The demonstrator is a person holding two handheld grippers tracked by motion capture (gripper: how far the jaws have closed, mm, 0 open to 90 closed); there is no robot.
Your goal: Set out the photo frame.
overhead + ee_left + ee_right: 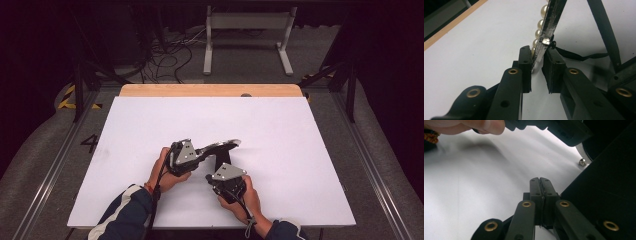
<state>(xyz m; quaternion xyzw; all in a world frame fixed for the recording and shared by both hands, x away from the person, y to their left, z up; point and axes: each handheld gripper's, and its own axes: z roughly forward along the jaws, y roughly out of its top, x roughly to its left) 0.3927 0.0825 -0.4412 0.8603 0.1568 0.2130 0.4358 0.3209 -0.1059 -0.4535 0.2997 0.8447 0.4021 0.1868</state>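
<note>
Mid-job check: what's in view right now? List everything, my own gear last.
Glittery silver flat piece edged with cream pearls: one, silver and cream, clamped at its end in the left gripper.
Wide black strap: one, black, just beyond the pearl-edged piece, running down to the table.
Thin black cord: one, black, trailing from the piece's end.
White table sheet: one, white, under everything.
Wooden table edge: one, light wood, far side.
White metal stand: one, white, on the floor behind the table.
Loose cables: several, black, on the floor behind the table.
Left gripper: one, black, shut on the piece.
Right gripper: one, black, jaws shut.
Hands: two, left and right, near table edge.
</note>
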